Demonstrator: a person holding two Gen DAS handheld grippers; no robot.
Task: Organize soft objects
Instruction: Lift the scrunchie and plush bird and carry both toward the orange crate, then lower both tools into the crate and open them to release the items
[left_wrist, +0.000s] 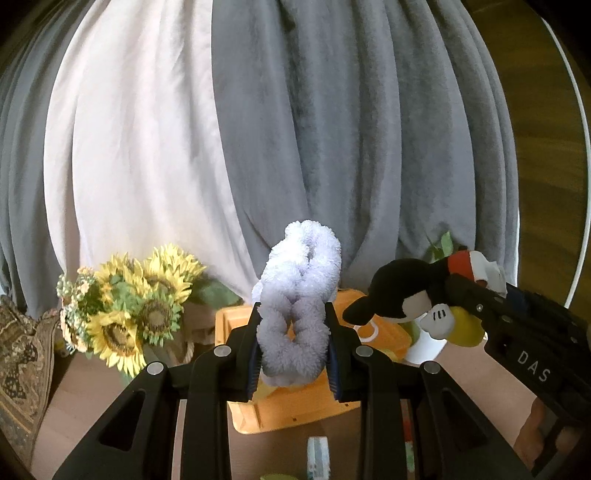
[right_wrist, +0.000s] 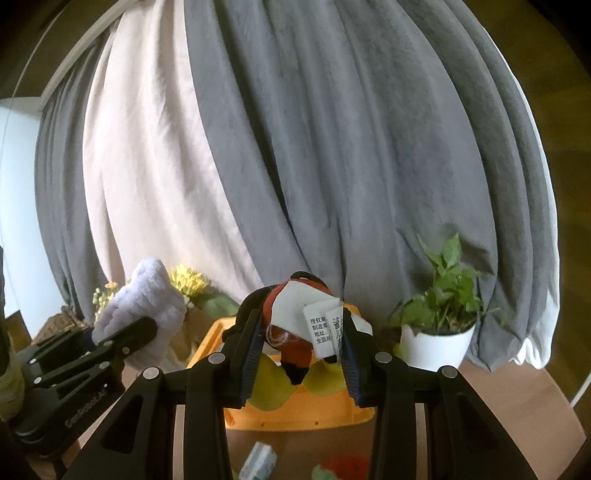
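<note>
My left gripper (left_wrist: 293, 332) is shut on a fluffy lavender braided plush (left_wrist: 299, 288) and holds it upright above an orange bin (left_wrist: 295, 406). The plush also shows in the right wrist view (right_wrist: 144, 306). My right gripper (right_wrist: 299, 339) is shut on a Mickey Mouse plush toy (right_wrist: 295, 321) with red shorts, yellow shoes and white tags, held over the orange bin (right_wrist: 295, 417). In the left wrist view the toy (left_wrist: 406, 295) hangs at the right, black head towards the bin.
A sunflower bouquet (left_wrist: 125, 306) stands at the left of the bin. A potted green plant (right_wrist: 439, 314) in a white pot stands at the right. Grey and white curtains (left_wrist: 258, 129) hang behind. Small items (right_wrist: 258, 461) lie on the wooden table in front.
</note>
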